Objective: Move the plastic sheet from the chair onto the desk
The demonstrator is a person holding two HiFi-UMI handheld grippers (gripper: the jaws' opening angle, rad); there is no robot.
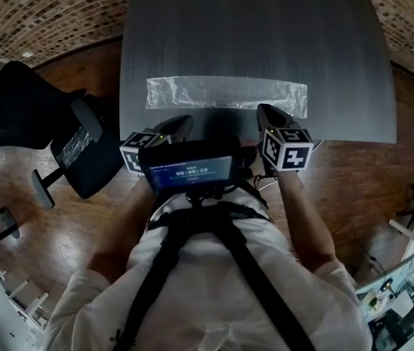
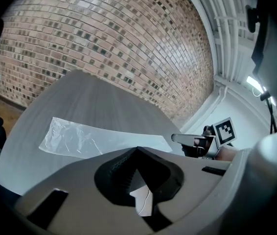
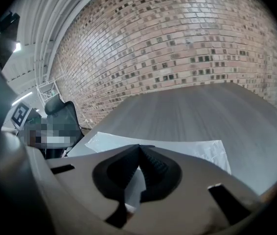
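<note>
So the clear crinkly plastic sheet (image 1: 225, 93) is already flat on the grey wood-grain surface (image 1: 258, 20), long axis running left-right just past the left gripper (image 1: 181, 123) and right gripper (image 1: 268, 112), both with fingers pinched together on nothing, the right one looking a touch nearer its edge.

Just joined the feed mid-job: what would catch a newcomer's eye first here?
The clear plastic sheet lies flat across the grey desk, near its front edge. The left gripper and right gripper, both shut, sit at that edge; a black chair stands off the desk's left corner.
</note>
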